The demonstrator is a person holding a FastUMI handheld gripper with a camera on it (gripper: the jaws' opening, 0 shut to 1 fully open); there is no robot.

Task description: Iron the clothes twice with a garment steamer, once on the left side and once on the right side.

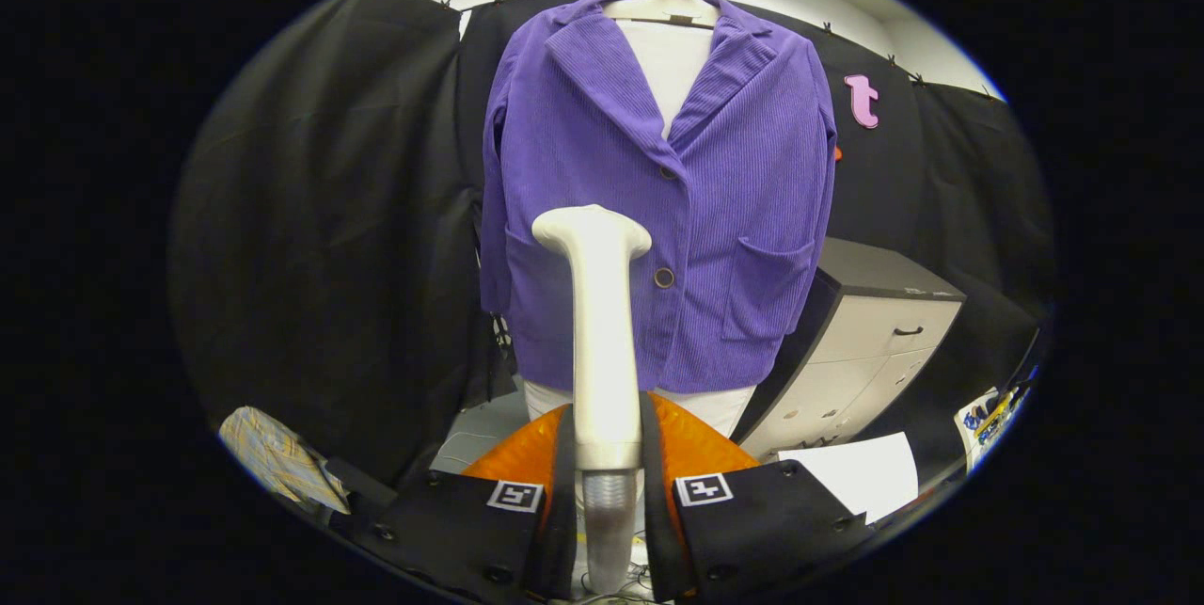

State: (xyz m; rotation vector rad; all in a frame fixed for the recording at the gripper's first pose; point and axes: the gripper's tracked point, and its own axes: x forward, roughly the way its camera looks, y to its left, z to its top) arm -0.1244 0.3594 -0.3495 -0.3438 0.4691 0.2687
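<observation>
A purple corduroy jacket [696,200] hangs on a white mannequin torso [670,59] straight ahead, buttoned, with two front pockets. My gripper [607,454] is shut on the white handle of the garment steamer [600,332], both fingers pressing its sides. The steamer stands upright between the fingers, its head [591,230] rising in front of the jacket's lower left half, near the left pocket. From here I cannot tell whether the head touches the cloth. A grey ribbed hose [608,530] runs down from the handle.
An orange base [696,445] lies just beyond the fingers under the mannequin. A grey drawer cabinet [865,342] stands right of the jacket, with a white sheet [861,473] below it. A patterned cloth [273,459] lies at lower left.
</observation>
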